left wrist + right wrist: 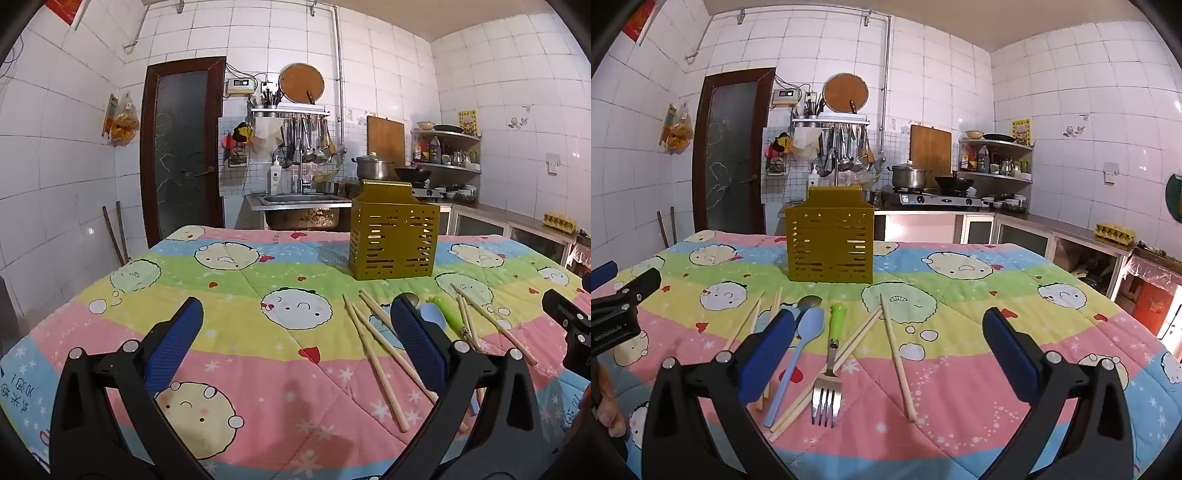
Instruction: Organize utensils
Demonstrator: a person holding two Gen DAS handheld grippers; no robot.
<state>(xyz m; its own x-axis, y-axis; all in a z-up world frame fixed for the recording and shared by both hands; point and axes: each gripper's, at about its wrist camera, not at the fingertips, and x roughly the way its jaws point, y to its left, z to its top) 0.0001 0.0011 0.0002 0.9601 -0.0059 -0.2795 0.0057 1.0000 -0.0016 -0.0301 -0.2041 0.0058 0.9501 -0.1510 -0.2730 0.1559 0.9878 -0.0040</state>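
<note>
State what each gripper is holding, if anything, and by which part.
Nothing is held. The left gripper and right gripper both stand open above the quilt, with no utensil between their fingers.

Left wrist view: I look low over the quilt point(258, 332), tilted slightly down, facing the sink wall; holder point(393, 243) ahead to my right. Right wrist view: same height and heading, holder point(830, 245) ahead to my left. Shared: holder, chopsticks point(373, 363) point(897, 360), quilt point(960, 332), back wall.
</note>
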